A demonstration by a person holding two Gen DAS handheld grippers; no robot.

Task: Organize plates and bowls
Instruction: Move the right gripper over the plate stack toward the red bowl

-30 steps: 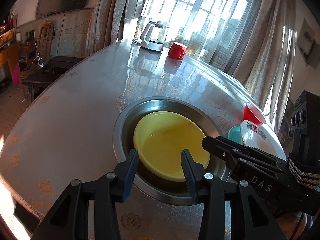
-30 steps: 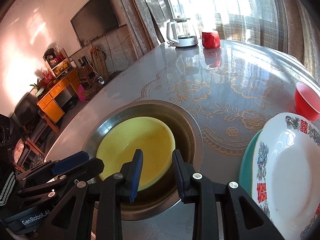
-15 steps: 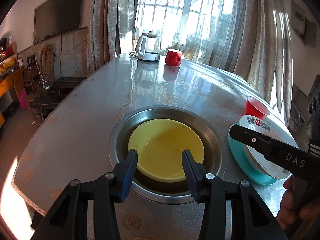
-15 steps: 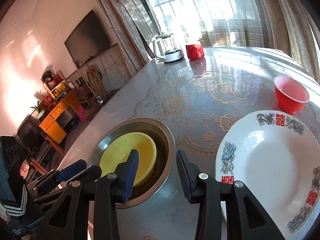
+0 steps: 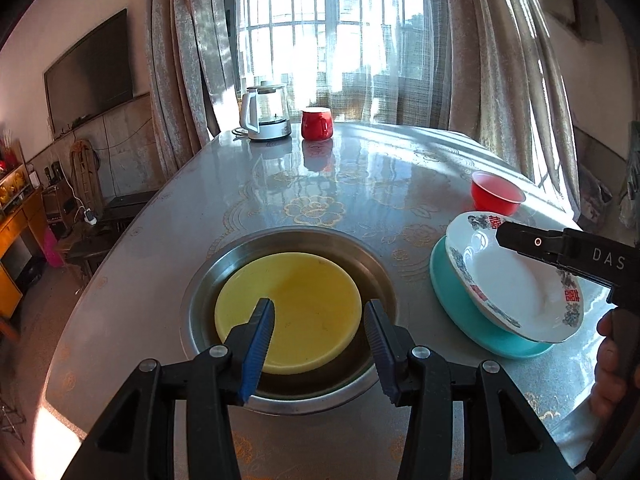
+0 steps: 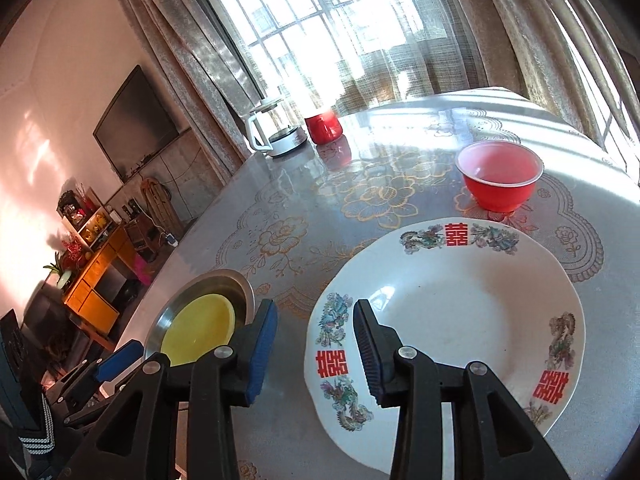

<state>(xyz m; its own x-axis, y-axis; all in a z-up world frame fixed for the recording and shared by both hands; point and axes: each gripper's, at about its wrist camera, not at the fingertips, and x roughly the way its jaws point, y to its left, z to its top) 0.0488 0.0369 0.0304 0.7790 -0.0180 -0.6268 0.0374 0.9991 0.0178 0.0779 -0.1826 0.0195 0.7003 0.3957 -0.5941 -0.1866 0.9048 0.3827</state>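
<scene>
A yellow plate (image 5: 292, 308) lies inside a steel basin (image 5: 376, 276) near the table's front edge; both show in the right wrist view, the plate (image 6: 200, 330) and the basin (image 6: 228, 280). My left gripper (image 5: 318, 344) is open and empty above the yellow plate's near side. A white patterned plate (image 6: 452, 316) rests on a teal plate (image 5: 460, 312) to the right. My right gripper (image 6: 314, 346) is open and empty over the white plate's left rim. A small red bowl (image 6: 498, 178) stands beyond the white plate.
A glass kettle (image 5: 264, 114) and a red mug (image 5: 317, 123) stand at the table's far end by the curtained window. The table top (image 5: 360, 184) has a glossy floral cover. A cabinet and chairs stand on the floor at the left.
Both grippers have pulled back and risen from the basin. The right gripper has swung right from over the yellow plate to the white plate's left rim. Both stay open.
</scene>
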